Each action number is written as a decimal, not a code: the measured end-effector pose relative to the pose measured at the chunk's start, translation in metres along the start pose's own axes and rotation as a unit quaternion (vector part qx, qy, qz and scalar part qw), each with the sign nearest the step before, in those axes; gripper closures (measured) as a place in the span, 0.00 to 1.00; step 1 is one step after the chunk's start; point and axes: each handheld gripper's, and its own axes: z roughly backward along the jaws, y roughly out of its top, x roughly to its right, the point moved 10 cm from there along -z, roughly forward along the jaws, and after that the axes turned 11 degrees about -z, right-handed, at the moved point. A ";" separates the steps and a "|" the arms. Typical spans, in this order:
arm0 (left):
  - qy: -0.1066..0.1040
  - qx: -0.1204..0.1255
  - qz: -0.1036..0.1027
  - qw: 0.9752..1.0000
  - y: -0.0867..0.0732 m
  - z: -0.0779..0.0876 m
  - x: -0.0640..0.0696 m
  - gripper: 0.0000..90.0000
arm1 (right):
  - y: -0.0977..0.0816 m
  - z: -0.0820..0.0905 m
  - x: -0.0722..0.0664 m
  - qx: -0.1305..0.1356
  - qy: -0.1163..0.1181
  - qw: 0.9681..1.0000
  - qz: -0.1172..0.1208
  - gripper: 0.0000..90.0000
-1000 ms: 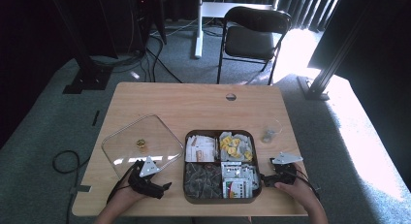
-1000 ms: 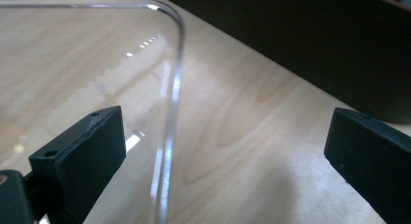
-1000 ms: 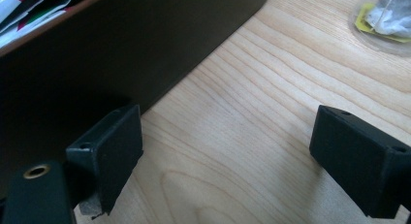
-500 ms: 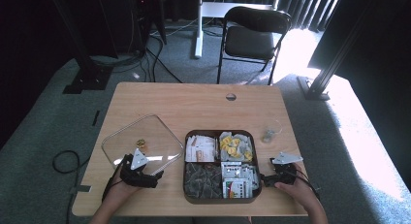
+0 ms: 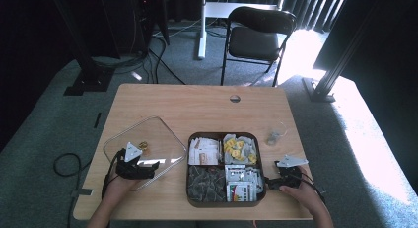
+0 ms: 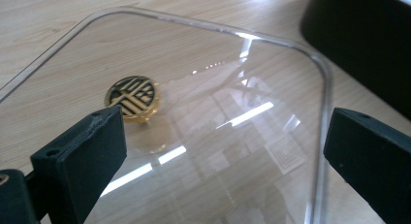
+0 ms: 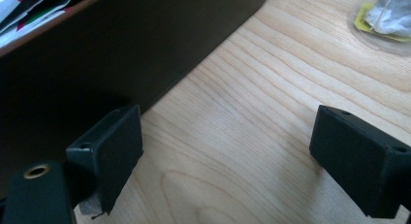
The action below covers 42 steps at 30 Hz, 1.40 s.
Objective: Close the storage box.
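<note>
Both tools stand with jaws spread and empty: the left gripper (image 5: 154,165) hovers over the clear lid (image 6: 203,132) at lower left of the high view, the right gripper (image 5: 268,183) sits beside the dark box (image 5: 223,201). That lid looks light, stiff and slick, probably plastic; its rim near the rounded corner seems the surest hold, clear of the gold emblem (image 6: 133,95). It lies flat on the pale wooden table (image 5: 197,107), a folding chair (image 5: 259,33) and grey carpet beyond.

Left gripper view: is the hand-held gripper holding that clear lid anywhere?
No. The left hand-held gripper is open over the clear lid, jaws apart and gripping nothing.
</note>
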 end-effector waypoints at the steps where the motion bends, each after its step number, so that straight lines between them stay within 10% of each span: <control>1: 0.002 -0.003 0.002 1.000 -0.001 -0.002 -0.002 0.02 | 0.000 0.000 0.000 0.000 0.000 1.000 0.000 0.12; 23: 0.032 -0.041 0.040 0.998 -0.006 -0.033 -0.035 0.07 | 0.000 0.000 0.000 0.000 0.000 1.000 0.000 0.12; 42: 0.031 -0.036 0.059 0.997 -0.005 -0.040 -0.044 0.64 | 0.000 0.000 0.000 0.000 0.000 1.000 0.000 0.13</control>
